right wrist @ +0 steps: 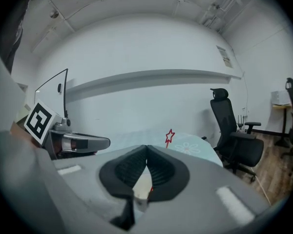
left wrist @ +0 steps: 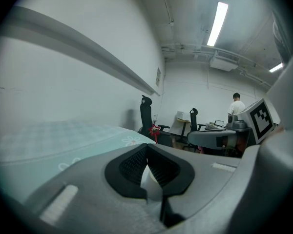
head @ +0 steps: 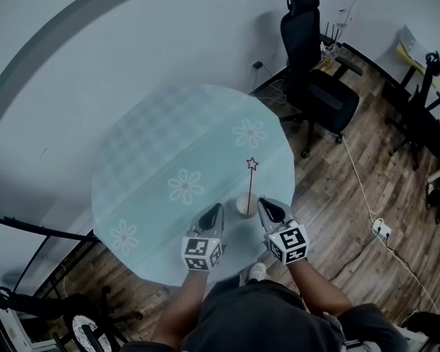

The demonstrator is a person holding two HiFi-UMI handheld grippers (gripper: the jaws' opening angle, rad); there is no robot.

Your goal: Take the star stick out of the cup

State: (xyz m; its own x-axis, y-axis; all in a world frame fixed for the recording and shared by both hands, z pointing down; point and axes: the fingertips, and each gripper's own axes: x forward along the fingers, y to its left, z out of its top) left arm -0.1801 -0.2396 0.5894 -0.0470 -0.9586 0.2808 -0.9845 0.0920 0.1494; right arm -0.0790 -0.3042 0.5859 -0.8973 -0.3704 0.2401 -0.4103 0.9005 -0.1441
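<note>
Office premises: swivel chair (head: 308,57) and cluttered desk (head: 336,51) beyond the right claw (head: 268,207); plank floor (head: 352,189) to its right.

Your left gripper (left wrist: 146,149) fills the lower frame, jaws meeting at their tips. A pale cup (left wrist: 151,181) shows through the gap beneath them. The red star stick (left wrist: 153,132) appears at centre, above the jaws. The teal table (left wrist: 63,140) lies at left.

Round flowered table (head: 161,145) with cup (head: 245,204)

Tablecloth (head: 169,145) matt cloth; floor (head: 330,218) wood planks, slight sheen; cup (head: 246,204) matt; jaws ribbed black.
</note>
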